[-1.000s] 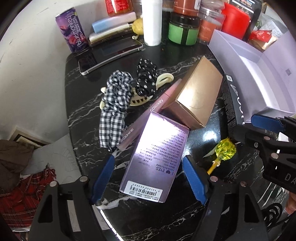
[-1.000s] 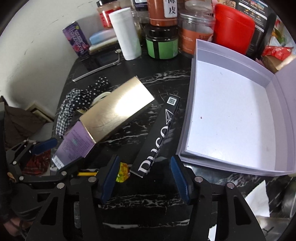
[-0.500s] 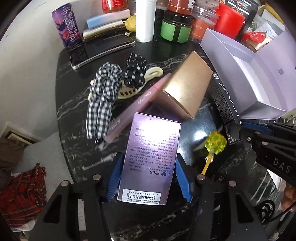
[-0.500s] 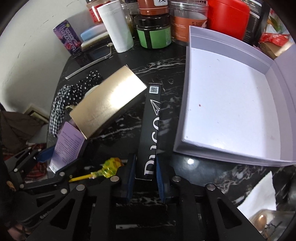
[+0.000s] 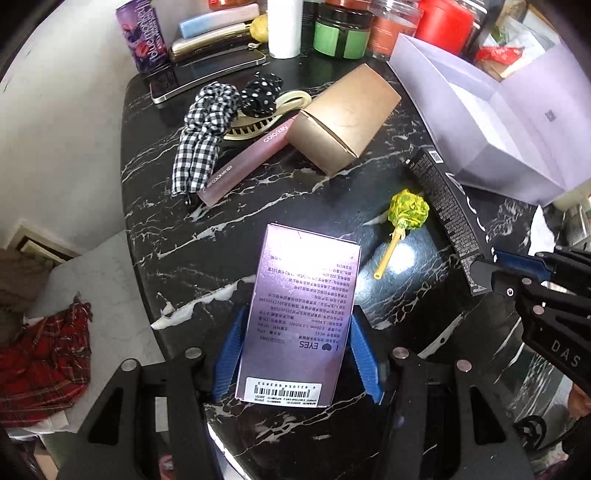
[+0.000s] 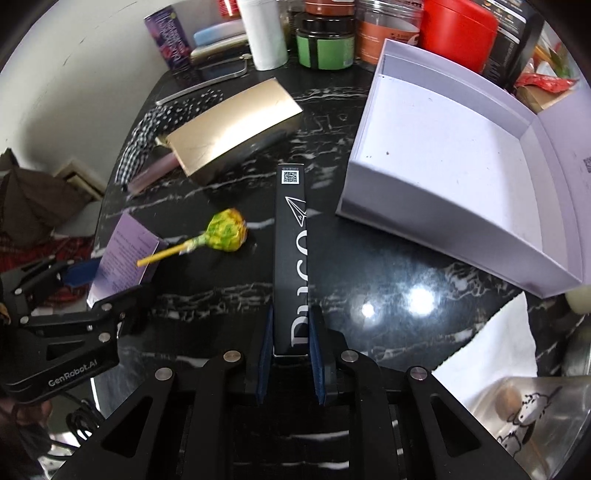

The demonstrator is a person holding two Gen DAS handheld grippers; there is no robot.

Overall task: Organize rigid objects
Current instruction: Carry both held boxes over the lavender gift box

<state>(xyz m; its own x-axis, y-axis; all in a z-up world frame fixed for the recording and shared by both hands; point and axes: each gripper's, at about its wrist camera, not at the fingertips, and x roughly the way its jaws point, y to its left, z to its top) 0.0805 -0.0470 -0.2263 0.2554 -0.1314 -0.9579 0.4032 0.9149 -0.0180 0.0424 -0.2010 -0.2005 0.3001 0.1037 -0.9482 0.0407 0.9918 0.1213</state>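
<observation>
My left gripper [image 5: 295, 354] is shut on a purple box [image 5: 301, 317] printed "EYES" and holds it lifted over the black marble table [image 5: 229, 258]. My right gripper [image 6: 290, 347] is shut on the near end of a long black box [image 6: 291, 254]; that box also shows in the left wrist view [image 5: 447, 210]. An open white box [image 6: 454, 162] stands at the right. A gold box [image 5: 343, 118], a pink slim box [image 5: 247, 162] and a yellow lollipop [image 6: 225, 232] lie on the table.
Checked and dotted hair ties [image 5: 207, 125] and a cream comb lie at the left. A phone [image 5: 207, 74], a purple can [image 5: 142, 33], a white bottle [image 6: 262, 33] and jars [image 6: 325, 44] line the back. White paper [image 6: 491, 343] lies at the right front.
Both grippers closed, the left on the purple box and the right on the long black box. Both boxes were lifted and pulled back from the gold box; the black box now points straight ahead.
</observation>
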